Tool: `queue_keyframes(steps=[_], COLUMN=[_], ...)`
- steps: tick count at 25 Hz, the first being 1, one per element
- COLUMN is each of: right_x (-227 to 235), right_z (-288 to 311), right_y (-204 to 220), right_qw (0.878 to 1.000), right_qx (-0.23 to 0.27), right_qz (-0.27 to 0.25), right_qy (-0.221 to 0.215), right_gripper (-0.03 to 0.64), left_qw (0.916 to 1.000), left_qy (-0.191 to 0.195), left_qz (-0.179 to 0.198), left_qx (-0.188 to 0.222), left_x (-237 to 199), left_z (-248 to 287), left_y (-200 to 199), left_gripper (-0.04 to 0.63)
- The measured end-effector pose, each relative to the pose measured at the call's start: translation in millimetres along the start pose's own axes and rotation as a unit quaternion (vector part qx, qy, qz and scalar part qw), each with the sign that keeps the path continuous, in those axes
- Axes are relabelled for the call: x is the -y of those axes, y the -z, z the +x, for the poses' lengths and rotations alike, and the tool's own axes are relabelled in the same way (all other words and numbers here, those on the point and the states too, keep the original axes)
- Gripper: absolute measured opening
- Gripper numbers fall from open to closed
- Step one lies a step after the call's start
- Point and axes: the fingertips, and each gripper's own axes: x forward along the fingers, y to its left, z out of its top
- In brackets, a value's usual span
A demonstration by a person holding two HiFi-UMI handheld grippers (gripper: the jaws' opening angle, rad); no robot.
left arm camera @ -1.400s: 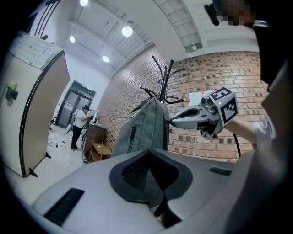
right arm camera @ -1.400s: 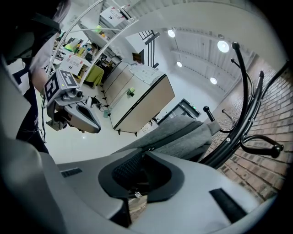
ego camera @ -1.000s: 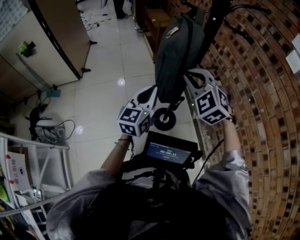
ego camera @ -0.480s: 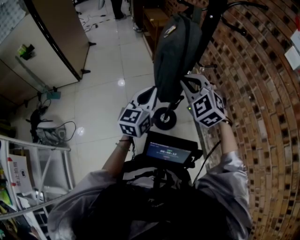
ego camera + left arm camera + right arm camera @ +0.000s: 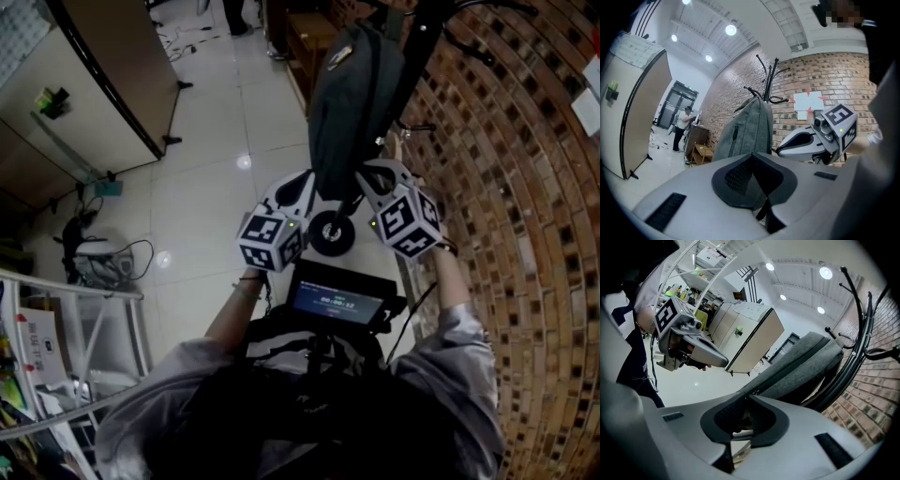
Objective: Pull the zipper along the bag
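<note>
Bag (image 5: 352, 112): grey fabric, slim, hanging upright from a black coat stand (image 5: 771, 77) beside a brick wall. Zipper (image 5: 734, 136): dark, running lengthwise down one side panel.

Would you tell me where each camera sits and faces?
Head view: on the person's head, steeply down onto bag, left gripper, right gripper, forearms.
Left gripper view: on that gripper, facing bag and brick wall; own jaws, right gripper.
Right gripper view: on that gripper, facing bag and cabinet; own jaws on zipper, left gripper.
Shared: all show the bag.

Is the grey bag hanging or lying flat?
Hanging. The grey bag hangs upright from the black coat stand beside the brick wall.
</note>
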Motion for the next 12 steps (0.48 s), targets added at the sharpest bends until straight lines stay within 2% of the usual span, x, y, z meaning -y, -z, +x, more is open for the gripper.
queue_keyframes(steps=[5, 12], right_x=[-5.2, -9.2], right_z=[4.6, 7.5], right_y=[7.8, 6.3], right_qw=[0.999, 0.999], right_qx=[0.009, 0.01], right_qz=[0.033, 0.035], right_qy=[-0.011, -0.012], right_gripper=[0.035, 0.037], left_qw=[1.0, 0.9999], left_qy=[-0.001, 0.003], left_qz=[0.001, -0.004], left_qx=[-0.003, -0.009], left_x=[-1.1, 1.8], left_z=[-0.4, 0.0], left_y=[1.6, 4.3], left_gripper=[0.006, 0.007])
